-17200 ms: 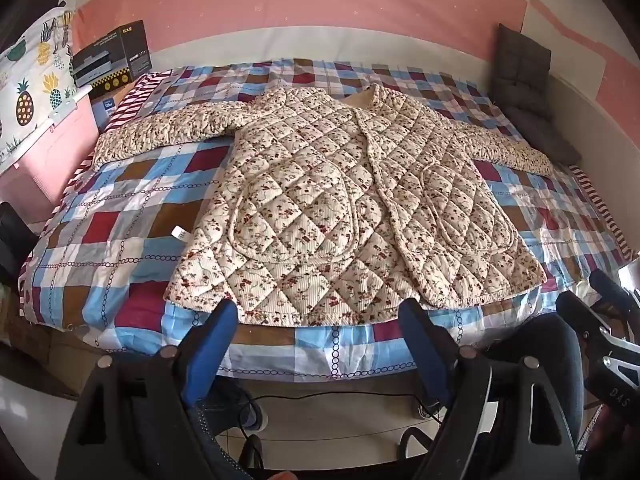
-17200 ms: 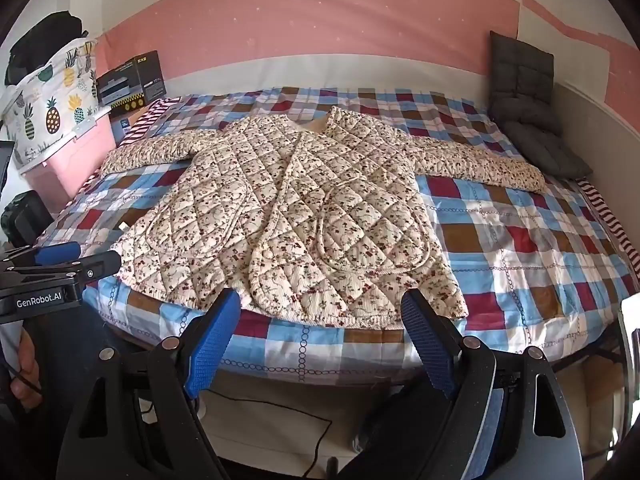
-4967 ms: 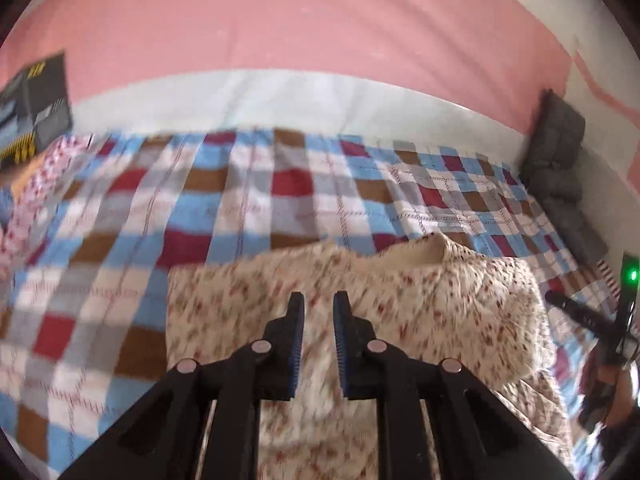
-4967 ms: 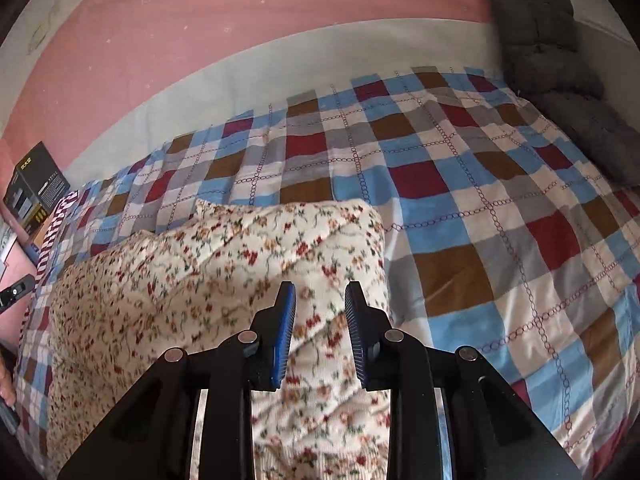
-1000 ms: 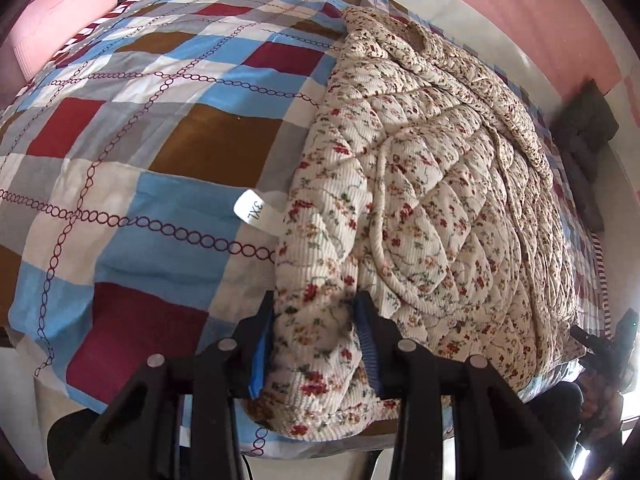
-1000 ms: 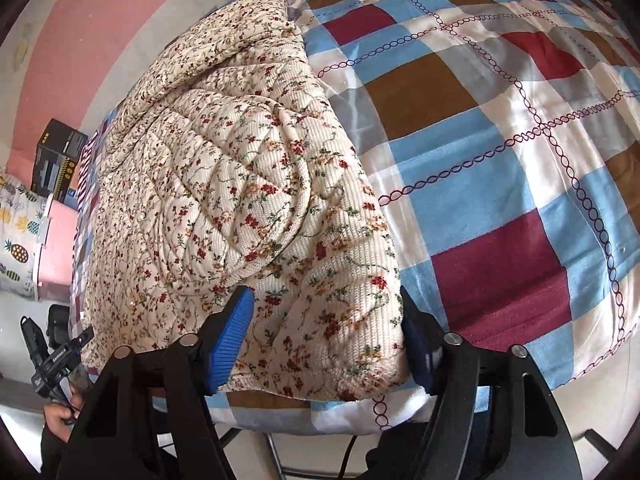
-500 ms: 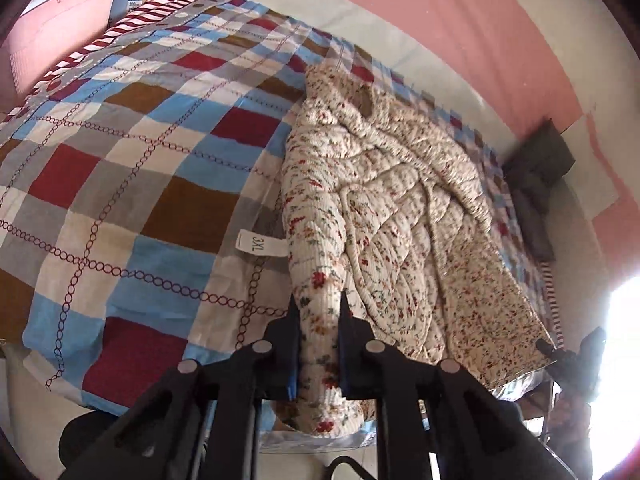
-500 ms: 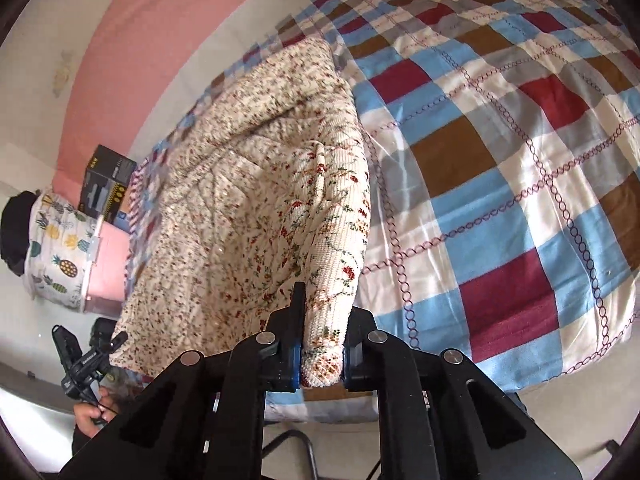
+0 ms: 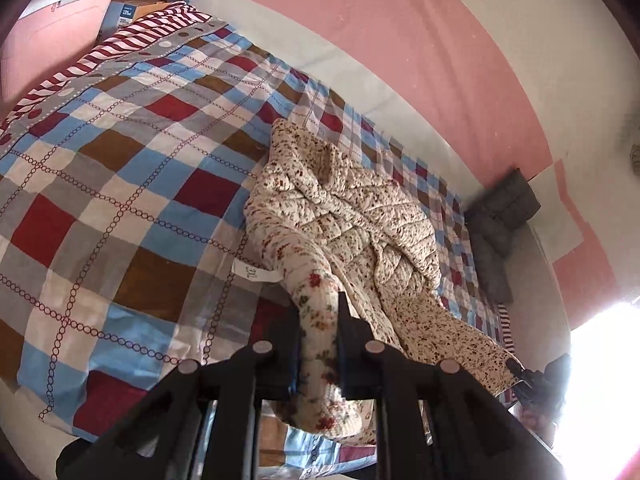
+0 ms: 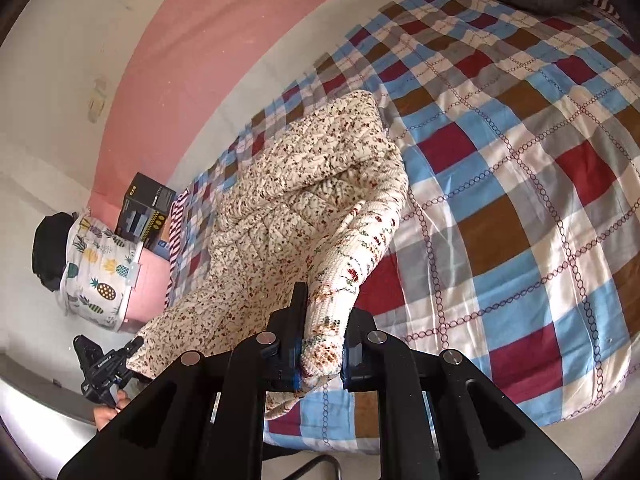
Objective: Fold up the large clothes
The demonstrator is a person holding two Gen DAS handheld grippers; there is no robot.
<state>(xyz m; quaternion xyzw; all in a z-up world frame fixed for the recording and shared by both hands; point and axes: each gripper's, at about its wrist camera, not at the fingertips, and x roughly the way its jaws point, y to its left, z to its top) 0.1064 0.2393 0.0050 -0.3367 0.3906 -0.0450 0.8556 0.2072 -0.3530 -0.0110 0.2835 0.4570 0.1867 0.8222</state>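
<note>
A cream quilted jacket with small red flowers [image 9: 352, 216] lies lengthwise on the checked bedspread [image 9: 120, 184], its sleeves folded in. My left gripper [image 9: 319, 332] is shut on the jacket's near left hem corner, lifted off the bed. In the right wrist view the same jacket [image 10: 312, 184] hangs up from the bed, and my right gripper [image 10: 322, 344] is shut on its near right hem corner. The hem sags between the two grips. A white size tag [image 9: 256, 274] lies on the bedspread beside the jacket.
A grey cushion [image 9: 500, 220] leans at the bed's far right corner. A black box [image 10: 146, 210] and a pineapple-print cover [image 10: 96, 268] over a pink unit stand left of the bed. A pink and white wall runs behind. The bed's near edge drops to the floor.
Both grippers closed on the hem corners and rose, lifting the jacket's near end off the bed. The views now take in more of the wall behind.
</note>
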